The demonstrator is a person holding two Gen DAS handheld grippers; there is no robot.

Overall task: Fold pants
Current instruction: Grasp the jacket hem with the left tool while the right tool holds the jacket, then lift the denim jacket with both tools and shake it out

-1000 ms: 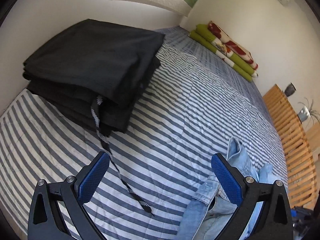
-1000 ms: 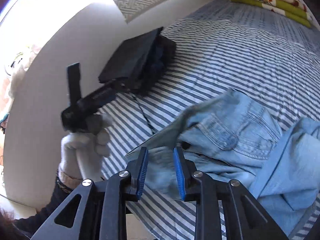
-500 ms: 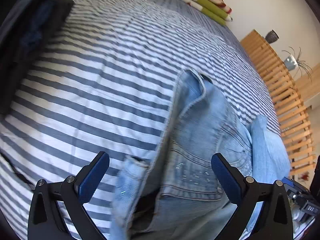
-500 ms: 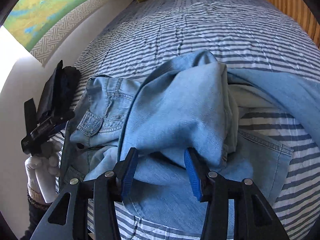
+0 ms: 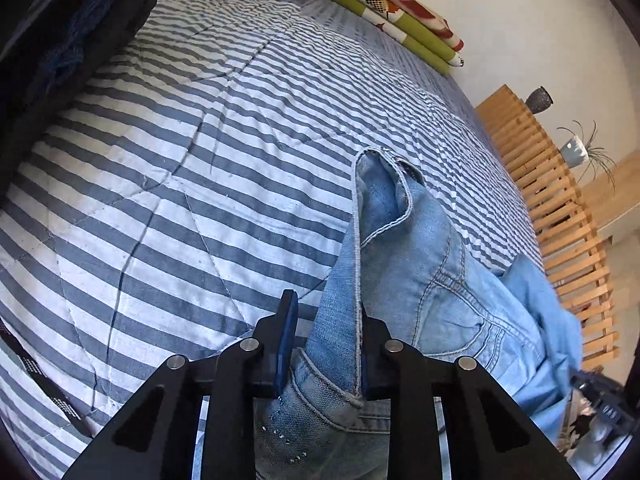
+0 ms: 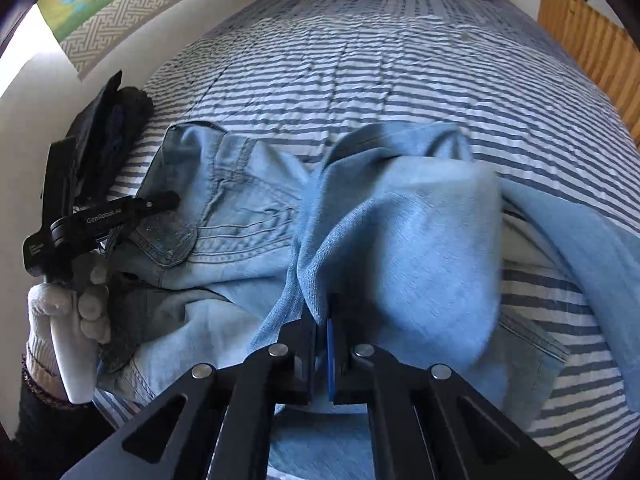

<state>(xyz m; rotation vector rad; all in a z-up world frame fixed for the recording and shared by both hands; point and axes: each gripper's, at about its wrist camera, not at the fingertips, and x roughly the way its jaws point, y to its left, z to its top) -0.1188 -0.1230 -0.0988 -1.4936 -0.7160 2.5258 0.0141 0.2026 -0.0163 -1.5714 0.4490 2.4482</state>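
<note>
Light blue jeans (image 5: pixel 420 264) lie crumpled on the striped bed cover (image 5: pixel 200 160). My left gripper (image 5: pixel 326 320) has its jaws closing on an upright fold of the waistband edge, and the pads pinch the denim. In the right wrist view the jeans (image 6: pixel 400 240) bulge up in a loose hump. My right gripper (image 6: pixel 324 320) is shut on a thin fold of that leg fabric at the near edge. At the left of that view a gloved hand (image 6: pixel 68 312) holds the left gripper (image 6: pixel 104 216) at the waistband and back pocket.
A pile of folded black clothes (image 5: pixel 60 40) sits at the bed's left edge by the wall, with a checked strap (image 5: pixel 36 380) trailing from it. Green and red folded blankets (image 5: pixel 384 8) lie at the far end. A wooden slatted frame (image 5: pixel 560 208) and potted plants (image 5: pixel 574 150) stand on the right.
Both grippers swung from the black pile over to the jeans and dropped onto them. The left jaws went from wide open to pinching the waistband; the right jaws shut on leg fabric.
</note>
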